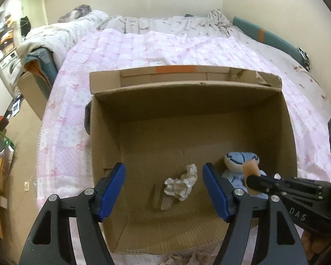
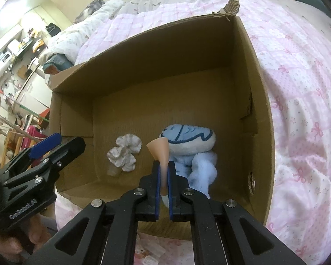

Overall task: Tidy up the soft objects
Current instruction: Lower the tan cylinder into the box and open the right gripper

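An open cardboard box (image 1: 187,101) stands on a pink quilted bed. On its floor lies a white crumpled scrunchie (image 1: 182,184), also visible in the right wrist view as the scrunchie (image 2: 124,154). My left gripper (image 1: 163,167) hangs open above it, with nothing touching its blue pads. A light blue plush toy (image 2: 187,137) lies at the box's right side. My right gripper (image 2: 163,165) is shut on the toy's peach flap (image 2: 160,149). In the left wrist view the right gripper (image 1: 250,180) reaches in from the right over the plush (image 1: 240,160).
The pink quilt (image 1: 143,48) surrounds the box. Rumpled bedding (image 1: 61,33) and a teal bolster (image 1: 271,35) lie at the far end. Crumpled fabric (image 1: 187,259) sits just in front of the box. A second cardboard box (image 1: 31,92) and floor clutter stand left of the bed.
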The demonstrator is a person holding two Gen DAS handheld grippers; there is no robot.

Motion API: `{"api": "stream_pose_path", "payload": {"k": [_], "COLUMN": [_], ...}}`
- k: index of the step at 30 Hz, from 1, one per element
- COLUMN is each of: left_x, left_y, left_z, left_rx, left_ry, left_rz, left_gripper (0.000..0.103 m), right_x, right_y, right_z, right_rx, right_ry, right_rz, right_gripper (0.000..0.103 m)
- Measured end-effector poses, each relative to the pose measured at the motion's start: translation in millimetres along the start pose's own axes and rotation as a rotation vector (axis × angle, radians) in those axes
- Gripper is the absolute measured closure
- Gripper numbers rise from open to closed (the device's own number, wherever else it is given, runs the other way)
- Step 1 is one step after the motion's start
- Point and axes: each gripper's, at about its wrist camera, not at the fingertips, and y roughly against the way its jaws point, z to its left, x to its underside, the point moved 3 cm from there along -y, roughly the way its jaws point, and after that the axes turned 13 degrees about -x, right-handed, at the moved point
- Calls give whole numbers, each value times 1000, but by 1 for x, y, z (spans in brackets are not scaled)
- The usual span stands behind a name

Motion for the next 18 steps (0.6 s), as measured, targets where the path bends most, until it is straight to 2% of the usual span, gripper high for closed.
{"api": "stream_pose_path", "payload": {"k": [8,11,13,16,17,18], "left_x": [1,2,3,4,4,4], "left_y": [-6,-7,-6,-4,-3,-2], "left_z": [8,6,3,2,2,2], "left_rx": [-13,-10,8,3,1,-1], "left_ry": [43,25,6,-2,-2,1], "left_rz": [39,43,44,30,28,25], "left_gripper": [33,33,33,33,33,33], "right_x": [1,1,0,-1,-1,-2], "right_y": [2,5,6,9,10,13], "right_z": [-3,-3,-4,-6,-6,-7], "right_rx": [-15,-32,-32,-35,-36,-38], "right_ry": [-4,-8,-15,-36,-41,-45], "right_rz": [-4,-11,-18,-35,-45,-64], "right_gripper": [96,91,83,63,41,27]}}
